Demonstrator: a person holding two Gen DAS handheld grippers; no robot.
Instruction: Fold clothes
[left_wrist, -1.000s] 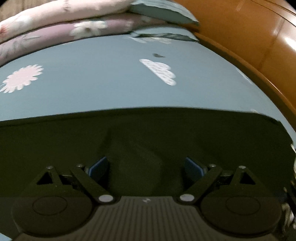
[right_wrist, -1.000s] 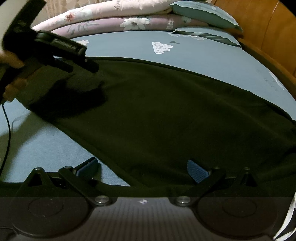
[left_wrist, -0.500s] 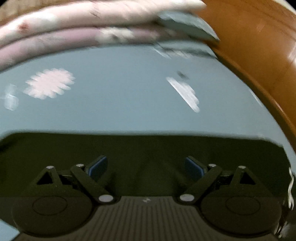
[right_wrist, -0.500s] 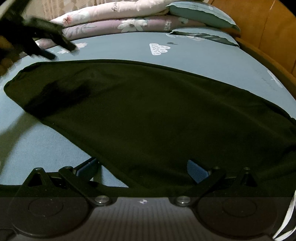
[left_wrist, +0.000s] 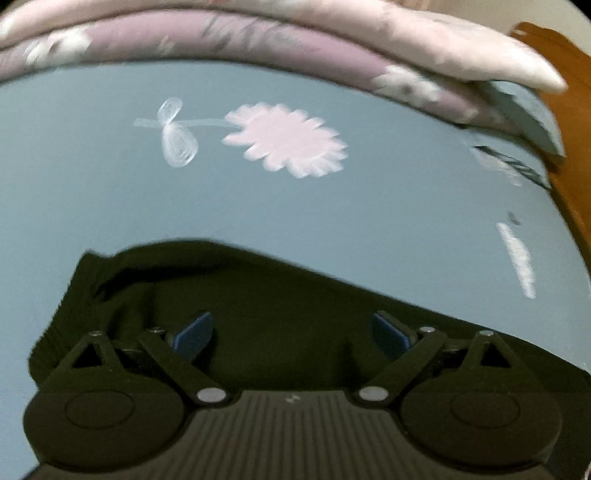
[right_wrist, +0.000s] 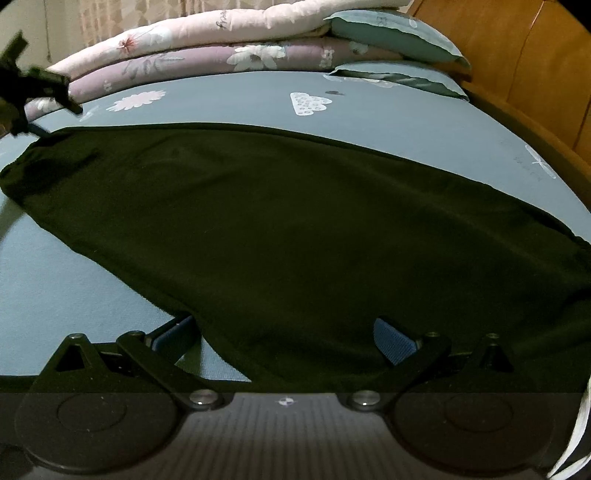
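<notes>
Right wrist view takes in most of the dark garment (right_wrist: 295, 221), a soft, matte, near-black knit spread flat in a long tapering shape across the bedsheet (right_wrist: 74, 266), which is a smooth grey-blue cotton printed with pale flowers and a white cloud. The right gripper (right_wrist: 291, 336) sits at the garment's near edge with its blue-padded fingers (right_wrist: 393, 341) spread wide, one over the cloth and one over bare sheet beside it, clasping nothing. At the garment's far narrow end the left gripper (right_wrist: 37, 88) shows as a dark blurred frame just above the cloth; from the left wrist view its own blue pads (left_wrist: 194, 334) stand well apart over that end, released, with the ribbed cuff or hem (left_wrist: 70, 302) bunched just beside them, though motion blur makes it hard to say whether the tips touch the fabric. Beyond the garment, folded quilts (right_wrist: 207, 48) in pink and mauve floral fabric lie stacked, puffy and rounded, with two teal pillows (right_wrist: 391, 40) next to them. A glossy orange-brown wooden headboard (right_wrist: 535, 66) curves behind the pillows.
</notes>
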